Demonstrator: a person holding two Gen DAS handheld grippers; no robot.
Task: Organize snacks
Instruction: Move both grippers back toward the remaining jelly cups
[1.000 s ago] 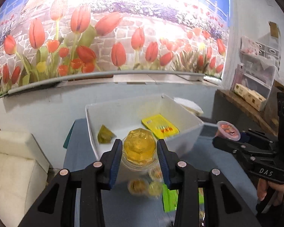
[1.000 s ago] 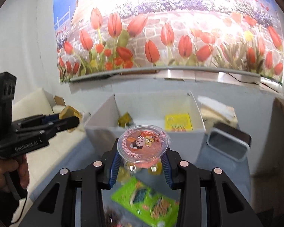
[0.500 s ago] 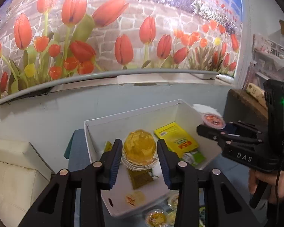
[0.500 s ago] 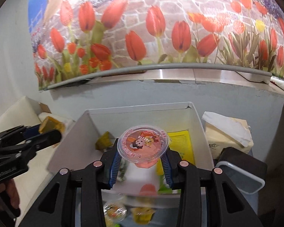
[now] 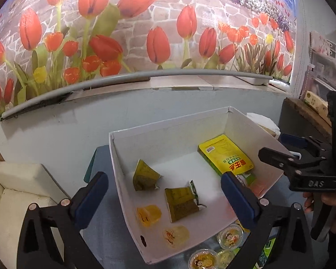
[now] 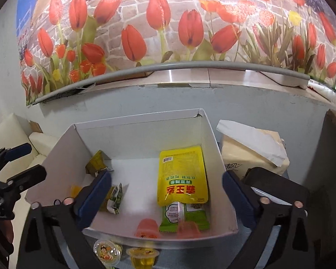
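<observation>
Both jelly cups have dropped into the white box [image 5: 123, 170]: left gripper [image 5: 163, 192] and right gripper [image 6: 165, 192] are opening, empty; remaining yellow cups [image 5: 202, 260] lie below, probably nearer the left

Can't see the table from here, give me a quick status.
Left gripper and right gripper opening, nothing between them. Jelly cups in the white box. Nothing blocking.

Two red jelly cups [image 6: 146, 227] blurred; yellow cup [image 6: 141, 259] cut off at bottom edge
</observation>
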